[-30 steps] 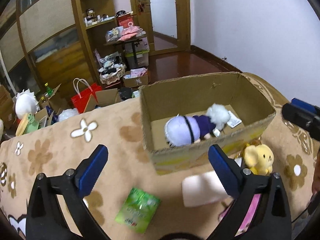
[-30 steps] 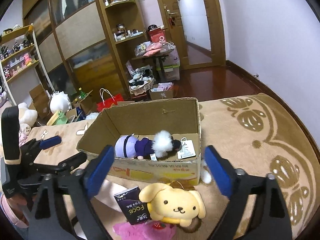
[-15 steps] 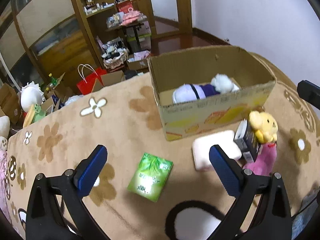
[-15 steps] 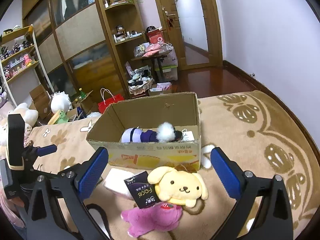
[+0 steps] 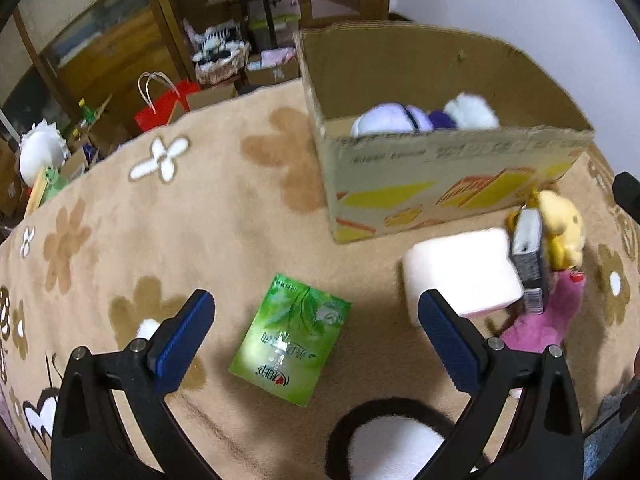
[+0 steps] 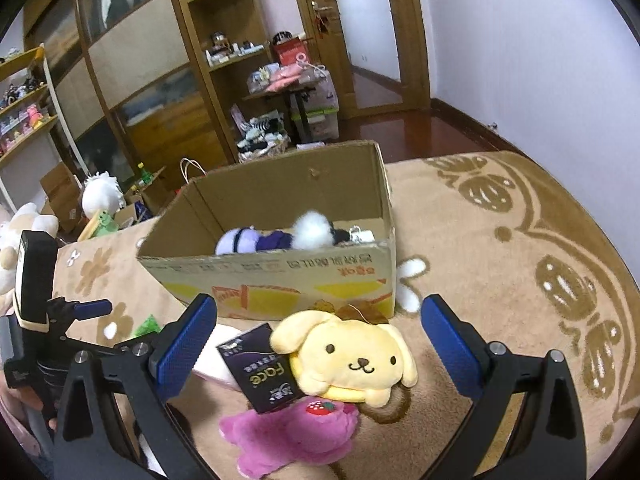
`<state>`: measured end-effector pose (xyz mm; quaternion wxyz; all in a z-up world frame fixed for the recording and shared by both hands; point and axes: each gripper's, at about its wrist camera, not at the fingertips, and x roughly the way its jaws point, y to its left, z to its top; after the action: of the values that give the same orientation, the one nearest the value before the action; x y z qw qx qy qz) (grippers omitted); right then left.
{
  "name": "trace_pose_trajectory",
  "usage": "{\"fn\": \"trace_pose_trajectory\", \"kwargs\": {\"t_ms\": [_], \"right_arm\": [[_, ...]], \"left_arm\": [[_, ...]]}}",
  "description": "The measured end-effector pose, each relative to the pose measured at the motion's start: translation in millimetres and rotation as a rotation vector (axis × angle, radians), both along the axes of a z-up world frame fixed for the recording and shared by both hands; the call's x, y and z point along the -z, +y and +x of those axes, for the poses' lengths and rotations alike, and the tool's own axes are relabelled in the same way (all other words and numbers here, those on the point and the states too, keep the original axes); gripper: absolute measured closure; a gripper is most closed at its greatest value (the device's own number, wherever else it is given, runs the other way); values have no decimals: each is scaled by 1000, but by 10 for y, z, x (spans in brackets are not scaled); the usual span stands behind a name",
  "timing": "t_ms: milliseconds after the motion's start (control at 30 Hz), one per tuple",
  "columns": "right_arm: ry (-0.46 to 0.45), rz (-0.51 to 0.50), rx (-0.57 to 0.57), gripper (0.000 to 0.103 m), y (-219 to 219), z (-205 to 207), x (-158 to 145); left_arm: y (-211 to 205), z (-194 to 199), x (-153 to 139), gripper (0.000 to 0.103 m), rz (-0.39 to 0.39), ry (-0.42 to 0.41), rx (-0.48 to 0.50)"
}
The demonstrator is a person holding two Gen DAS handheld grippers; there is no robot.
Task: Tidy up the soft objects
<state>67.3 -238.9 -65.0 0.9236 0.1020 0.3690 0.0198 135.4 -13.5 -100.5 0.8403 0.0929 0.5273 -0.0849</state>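
Left gripper (image 5: pixel 316 330): my jaws open, empty, over green packet (image 5: pixel 290 338).
Right gripper (image 6: pixel 318 340): open, framing yellow dog (image 6: pixel 352 358).
Box (image 6: pixel 280 280): collects toys.

Both grippers have drawn back from the cardboard box (image 5: pixel 420 184). The left gripper (image 5: pixel 316 340) now hangs above the green packet (image 5: pixel 292 340) on the rug; the right gripper (image 6: pixel 318 344) frames the yellow plush dog (image 6: pixel 352 356), now closer.
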Motion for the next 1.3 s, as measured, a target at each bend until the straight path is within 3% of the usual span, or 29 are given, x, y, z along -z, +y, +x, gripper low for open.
{"fn": "trace_pose_trajectory", "kwargs": {"t_ms": [633, 733, 833, 1167, 1300], "right_arm": [[151, -14, 8, 0, -1, 298, 562], [165, -9, 12, 0, -12, 304, 630], [174, 9, 16, 0, -32, 309, 663], [210, 70, 31, 0, -78, 325, 771], [227, 107, 37, 0, -103, 324, 794]], "left_arm": [[130, 286, 542, 4, 3, 209, -76], [123, 296, 601, 14, 2, 228, -74], [116, 322, 649, 16, 10, 230, -69], [132, 315, 647, 37, -2, 245, -67], [152, 310, 630, 40, -1, 244, -68]]}}
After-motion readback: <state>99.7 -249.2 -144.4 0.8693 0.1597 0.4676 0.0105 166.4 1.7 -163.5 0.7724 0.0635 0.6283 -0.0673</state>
